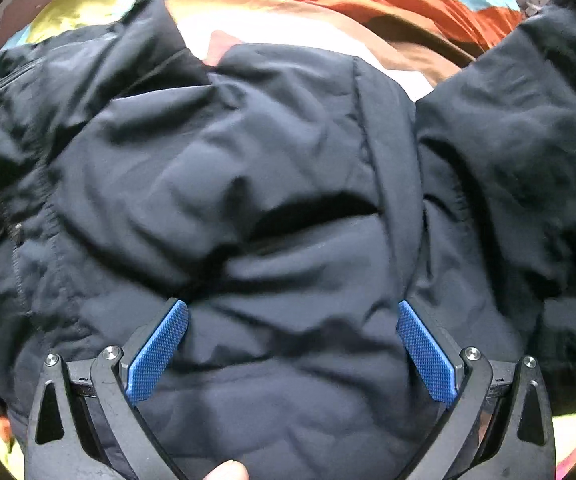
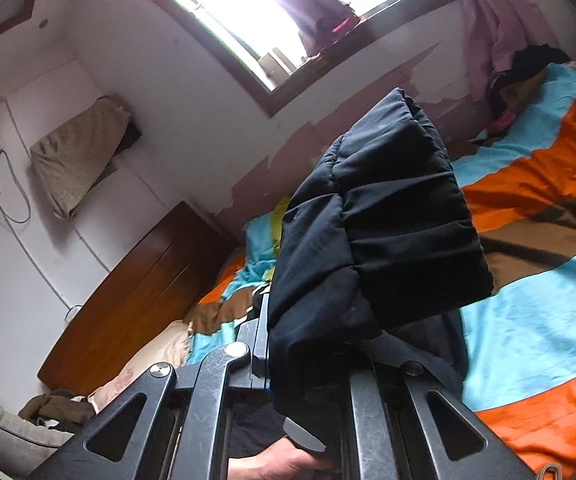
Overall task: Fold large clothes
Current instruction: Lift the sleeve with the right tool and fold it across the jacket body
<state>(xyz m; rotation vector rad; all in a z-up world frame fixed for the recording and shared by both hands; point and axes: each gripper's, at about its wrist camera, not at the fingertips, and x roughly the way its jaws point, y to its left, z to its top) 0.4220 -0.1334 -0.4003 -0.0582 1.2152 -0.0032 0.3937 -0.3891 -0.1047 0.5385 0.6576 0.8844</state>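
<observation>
Striped bed carried the dark jacket; left gripper hovered above it, jaws spread, right gripper pinching its raised cuff; best carried across the jacket's body with the pinch kept firm.

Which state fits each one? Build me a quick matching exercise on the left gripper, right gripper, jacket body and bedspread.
Things:
1. left gripper
2. right gripper
3. jacket body
4. bedspread

States:
A. striped orange, turquoise and brown
B. shut on a bunched black jacket cuff, lifted off the bed
C. open, blue pads apart over dark fabric
D. lying rumpled on the bed

Pairs: 1-C, 2-B, 3-D, 4-A
</observation>
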